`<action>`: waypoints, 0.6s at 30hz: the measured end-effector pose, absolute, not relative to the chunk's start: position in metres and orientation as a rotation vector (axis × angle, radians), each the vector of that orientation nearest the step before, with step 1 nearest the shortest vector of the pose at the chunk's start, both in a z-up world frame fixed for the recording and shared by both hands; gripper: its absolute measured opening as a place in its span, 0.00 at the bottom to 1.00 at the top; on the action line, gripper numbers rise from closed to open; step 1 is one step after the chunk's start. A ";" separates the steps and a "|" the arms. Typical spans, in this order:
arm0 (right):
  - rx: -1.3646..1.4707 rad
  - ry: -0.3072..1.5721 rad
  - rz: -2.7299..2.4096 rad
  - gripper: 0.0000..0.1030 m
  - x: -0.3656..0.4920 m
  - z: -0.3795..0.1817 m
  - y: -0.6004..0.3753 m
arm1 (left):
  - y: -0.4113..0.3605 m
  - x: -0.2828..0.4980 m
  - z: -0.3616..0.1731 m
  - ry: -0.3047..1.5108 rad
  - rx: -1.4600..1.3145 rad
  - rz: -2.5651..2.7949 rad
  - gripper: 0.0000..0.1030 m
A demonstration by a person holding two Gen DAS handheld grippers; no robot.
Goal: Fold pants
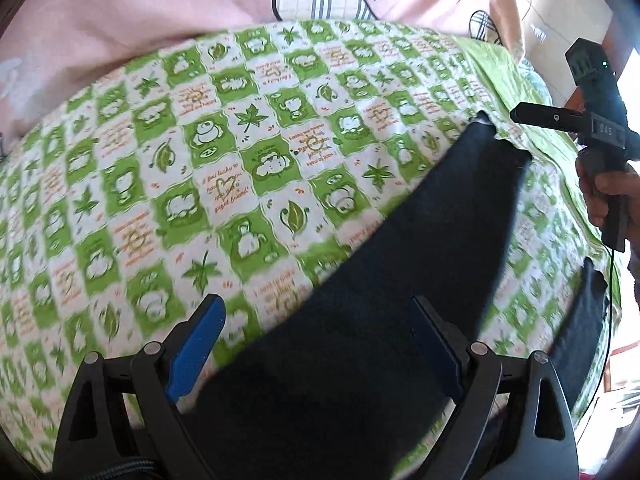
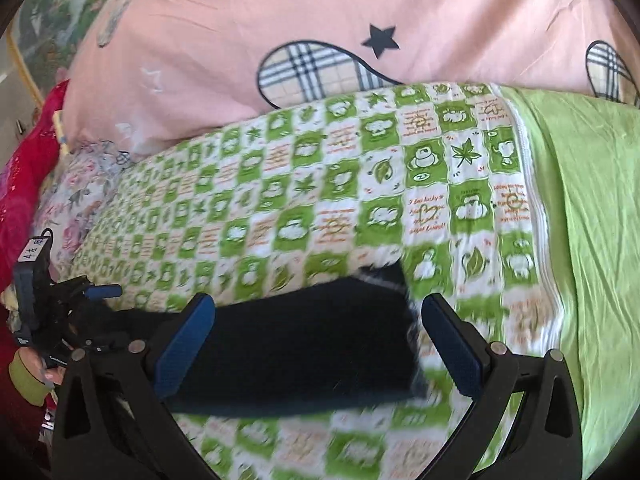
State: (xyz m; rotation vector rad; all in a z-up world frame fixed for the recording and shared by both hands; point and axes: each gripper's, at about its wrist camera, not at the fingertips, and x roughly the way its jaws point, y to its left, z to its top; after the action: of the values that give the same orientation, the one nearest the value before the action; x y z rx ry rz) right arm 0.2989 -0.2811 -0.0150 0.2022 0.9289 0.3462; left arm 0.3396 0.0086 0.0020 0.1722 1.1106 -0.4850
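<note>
Dark navy pants [image 1: 400, 272] lie flat on a green-and-white checked bedspread [image 1: 200, 160]. One leg runs from my left gripper [image 1: 316, 344] up toward the far right, and a second dark strip [image 1: 584, 320] lies at the right. My left gripper is open above the pants' near end. My right gripper [image 2: 316, 340] is open above the leg end [image 2: 320, 340], holding nothing. Each gripper shows in the other's view, the right one [image 1: 532, 114] hand-held at the far right, the left one [image 2: 96, 292] at the left.
A pink quilt [image 2: 360, 20] with plaid patches and a star lies behind the bedspread. A plain green sheet [image 2: 592, 220] covers the bed's right side. Red and floral fabrics [image 2: 24, 184] lie at the left edge.
</note>
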 end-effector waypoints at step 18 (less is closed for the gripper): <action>0.155 0.935 0.435 0.17 0.319 -0.040 -0.287 | -0.035 0.362 -0.043 1.229 0.344 -0.592 0.10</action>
State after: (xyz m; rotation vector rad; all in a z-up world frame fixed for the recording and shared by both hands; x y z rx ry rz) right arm 0.3192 -0.2871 -0.0403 0.1554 0.9353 0.4346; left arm 0.3619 -0.0352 -0.0425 0.3444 1.2293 -0.5923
